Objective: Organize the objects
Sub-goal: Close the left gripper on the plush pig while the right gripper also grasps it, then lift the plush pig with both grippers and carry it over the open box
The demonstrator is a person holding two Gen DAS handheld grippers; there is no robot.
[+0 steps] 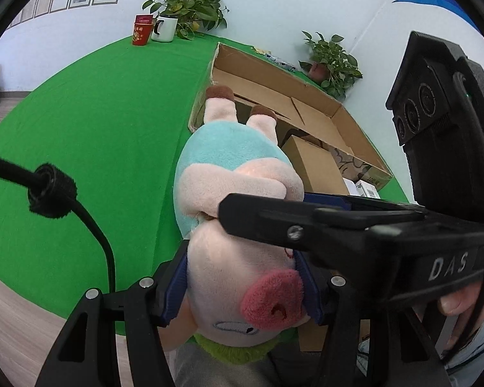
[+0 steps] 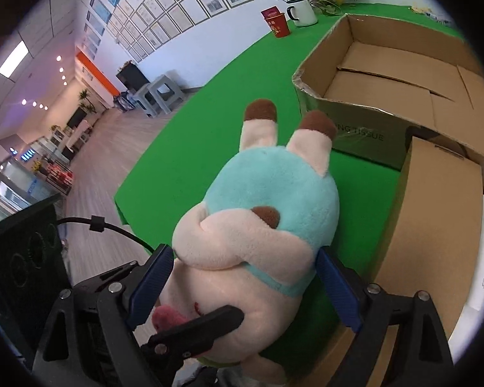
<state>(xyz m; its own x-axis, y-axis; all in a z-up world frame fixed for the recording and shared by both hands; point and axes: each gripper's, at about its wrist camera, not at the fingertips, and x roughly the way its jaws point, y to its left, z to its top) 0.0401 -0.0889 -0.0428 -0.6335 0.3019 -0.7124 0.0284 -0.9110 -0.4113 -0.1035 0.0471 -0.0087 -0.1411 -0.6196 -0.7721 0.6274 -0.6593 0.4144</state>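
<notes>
Lying head-down toward the lens in both views, the plush pig [image 1: 235, 213] fills the middle of each frame: soft, short-piled fabric, a rounded teal body, pale pink limbs tipped with brown felt-like hooves, and a fuzzy rose snout. It sits over the green cloth desk [image 1: 96, 135], just beside the large cardboard box [image 1: 309, 96], with its 2 legs pointing at the box's near wall.

In the left wrist view, the left gripper [image 1: 242, 290] has its 2 ribbed blue pads pressed against the sides of the pig's head at the lower centre of the frame, the plush bulging slightly between them, so it is clamped on the toy. The right gripper's black plastic finger crosses from the right, lying over the pig's neck.

In the right wrist view, the right gripper [image 2: 245, 285] stands wide around the pig's upper body, low in the frame. Its left pad touches the plush arm; its right pad stands apart from the fabric, so it is not squeezing.

A smaller brown carton [image 2: 435, 225] with flat, matte sides stands at the right. A red paper cup [image 1: 142, 30] and a white enamel mug [image 1: 165, 28] sit at the upper part of the frame, before a leafy potted plant [image 1: 185, 1].
</notes>
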